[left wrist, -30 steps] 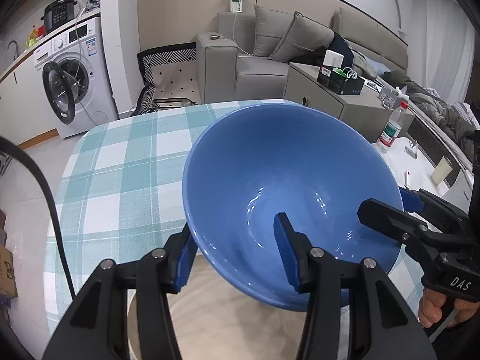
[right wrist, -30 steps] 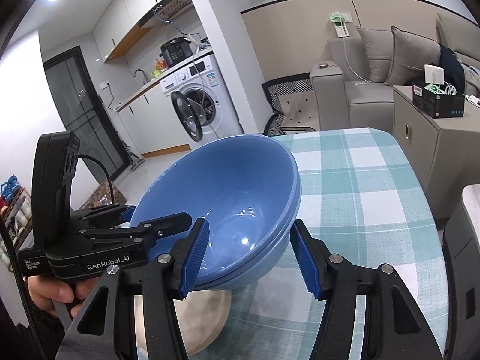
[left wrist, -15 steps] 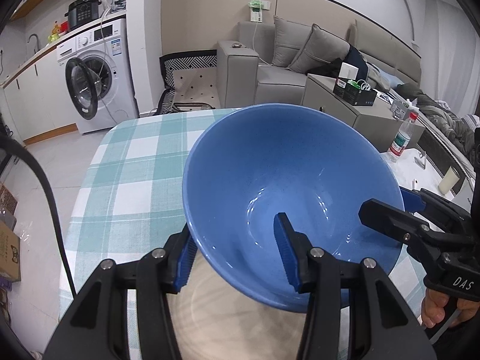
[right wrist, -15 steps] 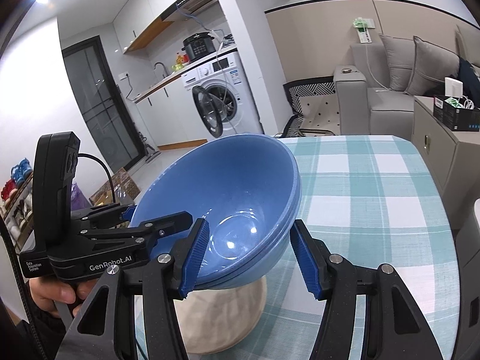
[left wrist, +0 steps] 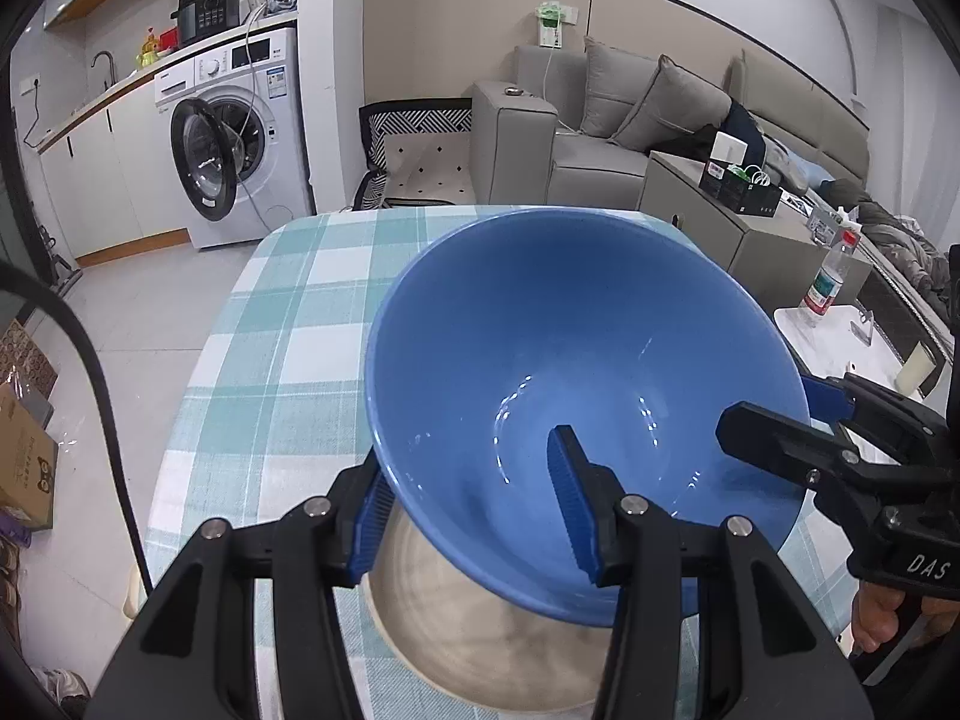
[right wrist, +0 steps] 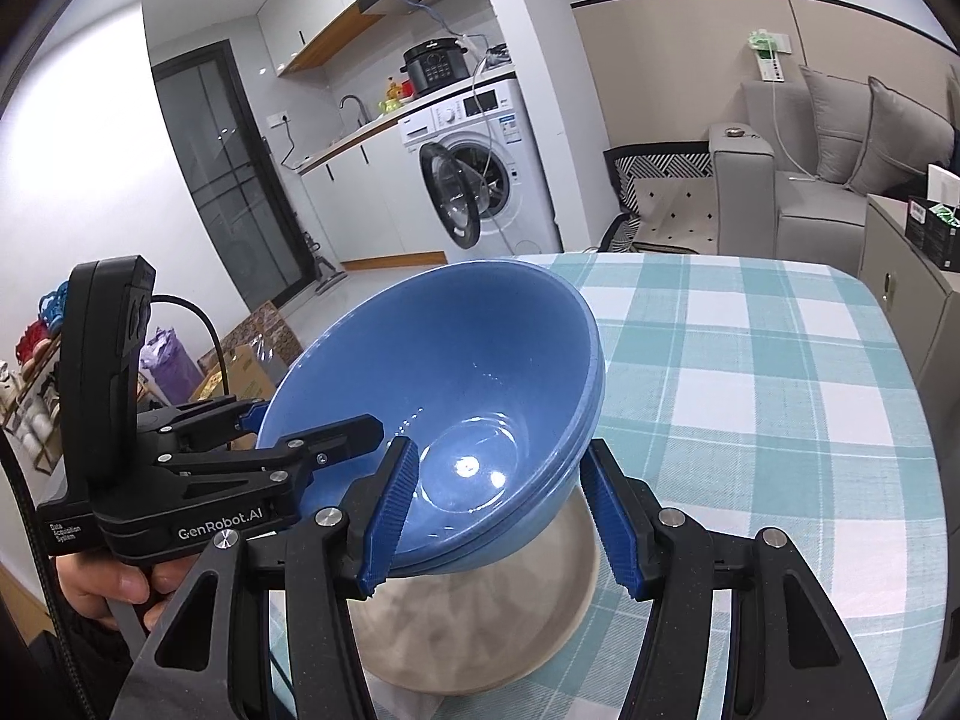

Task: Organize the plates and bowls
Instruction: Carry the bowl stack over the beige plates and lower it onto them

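Two hand-held grippers carry a blue bowl (left wrist: 576,396) in the air, a little above the surface (right wrist: 750,360) with the green and white checked cloth. In the right wrist view the bowl looks like more than one blue bowl nested together, because I see a few rims stacked at its edge. The left hand-held gripper (left wrist: 474,510) pinches the bowl's wall on one side, with one blue pad (left wrist: 570,498) inside the bowl and the other pad outside. The right hand-held gripper (right wrist: 498,516) pinches the other side the same way, one pad in and one pad out. The bowl is tipped, not flat. Right under it sits a pale, cream dish (right wrist: 480,636), maybe a plate or a wide bowl; it looks blurry, so I cannot tell which. I think the blue bowl is going to be set down on or in that pale dish to make one neat pile. So some stacking seems done already, and the putting down is still to come. I see no other plates or bowls on the cloth, so there may not be much left after this. Both hands will need to lower it level and let go together, or it could slide off.
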A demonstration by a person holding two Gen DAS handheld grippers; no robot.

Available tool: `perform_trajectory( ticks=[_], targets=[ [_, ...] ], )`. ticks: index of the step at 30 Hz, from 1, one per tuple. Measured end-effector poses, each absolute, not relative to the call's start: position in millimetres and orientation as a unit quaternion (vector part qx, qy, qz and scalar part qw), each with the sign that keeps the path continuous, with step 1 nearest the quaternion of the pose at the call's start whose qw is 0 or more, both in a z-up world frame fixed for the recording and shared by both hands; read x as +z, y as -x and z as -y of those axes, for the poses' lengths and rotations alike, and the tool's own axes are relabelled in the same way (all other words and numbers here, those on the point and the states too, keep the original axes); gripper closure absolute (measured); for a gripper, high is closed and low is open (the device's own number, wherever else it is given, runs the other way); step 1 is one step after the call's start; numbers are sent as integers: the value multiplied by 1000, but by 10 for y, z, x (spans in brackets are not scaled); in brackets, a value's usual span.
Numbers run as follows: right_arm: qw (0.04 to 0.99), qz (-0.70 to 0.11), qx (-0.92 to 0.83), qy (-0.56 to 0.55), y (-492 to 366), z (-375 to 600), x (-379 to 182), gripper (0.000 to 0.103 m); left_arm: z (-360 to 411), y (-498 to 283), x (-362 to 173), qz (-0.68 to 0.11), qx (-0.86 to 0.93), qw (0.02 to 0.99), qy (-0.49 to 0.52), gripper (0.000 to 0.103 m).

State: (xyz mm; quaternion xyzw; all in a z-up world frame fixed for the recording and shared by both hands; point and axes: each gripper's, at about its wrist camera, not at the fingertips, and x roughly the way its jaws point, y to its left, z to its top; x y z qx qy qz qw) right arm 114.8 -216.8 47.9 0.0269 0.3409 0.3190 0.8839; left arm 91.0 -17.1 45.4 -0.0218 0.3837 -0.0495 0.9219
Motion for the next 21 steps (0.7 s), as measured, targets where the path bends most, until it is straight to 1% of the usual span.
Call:
perform_trajectory(
  ticks=[21],
  targets=[
    [869,-373,325,-9,-1185,1938,228,45,-22,-813,144,-409,-50,910,41,54]
  ],
)
